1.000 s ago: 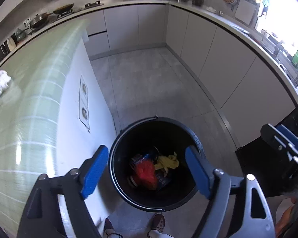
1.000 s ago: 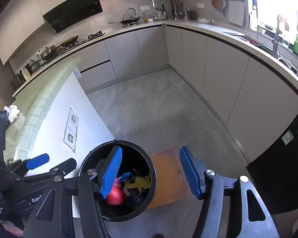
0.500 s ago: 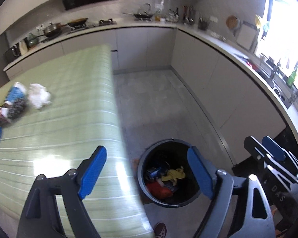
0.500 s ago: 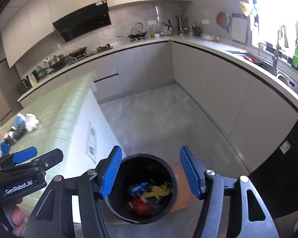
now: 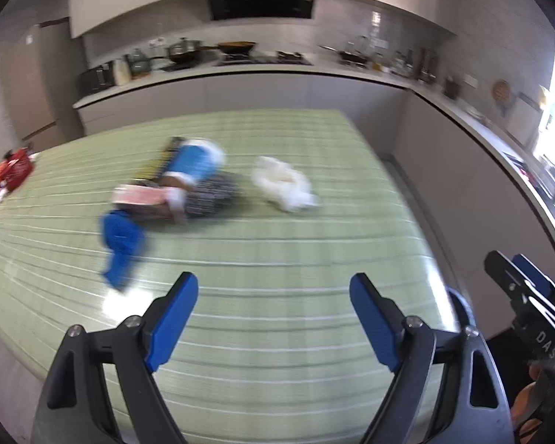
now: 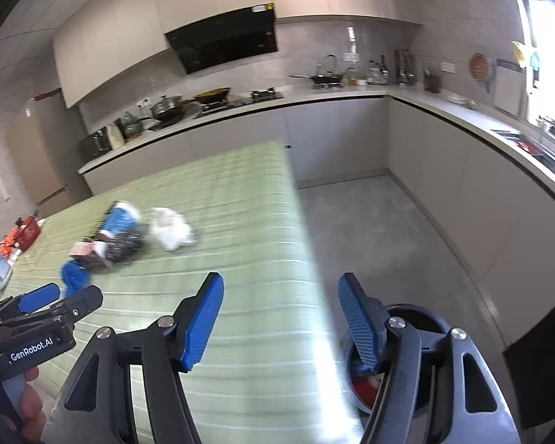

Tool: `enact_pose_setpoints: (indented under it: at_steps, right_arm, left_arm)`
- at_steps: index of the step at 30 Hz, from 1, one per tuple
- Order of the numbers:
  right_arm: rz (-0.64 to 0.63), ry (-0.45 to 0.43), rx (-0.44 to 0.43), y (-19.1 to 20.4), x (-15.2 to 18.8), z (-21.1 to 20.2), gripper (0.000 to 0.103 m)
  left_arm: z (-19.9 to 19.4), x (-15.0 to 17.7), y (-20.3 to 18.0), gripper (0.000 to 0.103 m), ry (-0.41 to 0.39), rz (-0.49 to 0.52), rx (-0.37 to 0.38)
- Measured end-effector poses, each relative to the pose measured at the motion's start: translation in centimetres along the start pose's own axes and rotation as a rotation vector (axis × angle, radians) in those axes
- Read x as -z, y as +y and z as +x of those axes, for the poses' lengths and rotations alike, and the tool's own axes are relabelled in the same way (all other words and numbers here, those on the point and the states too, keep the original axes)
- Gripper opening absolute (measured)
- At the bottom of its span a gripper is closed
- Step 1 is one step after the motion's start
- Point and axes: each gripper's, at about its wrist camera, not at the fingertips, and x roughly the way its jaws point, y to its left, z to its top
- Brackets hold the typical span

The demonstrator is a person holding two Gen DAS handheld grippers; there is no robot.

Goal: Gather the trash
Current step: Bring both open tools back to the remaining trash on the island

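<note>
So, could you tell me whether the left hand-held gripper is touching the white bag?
Apart. The left wrist view shows bare green tabletop between the open left hand-held gripper and the white bag.

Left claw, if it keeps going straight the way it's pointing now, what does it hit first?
Probably the green tabletop. The left claw is open and empty, aimed at bare surface between the blue scrap and the white wad. The view is blurred, so depth is uncertain; neither piece sits squarely in its line.
</note>
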Motion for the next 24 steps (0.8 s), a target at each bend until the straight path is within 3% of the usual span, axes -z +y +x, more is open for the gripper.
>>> enact_pose_setpoints:
  at_steps: [5, 11, 18, 24]
  right_arm:
    - [-0.036, 0.014, -0.045, 7.0, 0.0, 1.7, 0.067]
    - [-0.101, 0.024, -0.087, 11.5, -1.0, 3.7, 0.067]
    - [-0.111, 0.013, -0.158, 13.6, -2.6, 6.3, 0.067]
    - [-0.103, 0.041, -0.156, 14.1, -3.2, 8.7, 0.067]
  left_arm:
    - [0.6, -0.7, 6.0, 0.085, 0.001, -0.057, -0.045]
    - [1.8, -1.4, 10.7, 0.085, -0.001, -0.155, -0.080]
    - [2.9, -2.7, 12.2, 0.085, -0.001, -0.157, -0.133]
    - [4.3, -3.4, 12.8, 0.085, 0.011, -0.158, -0.105]
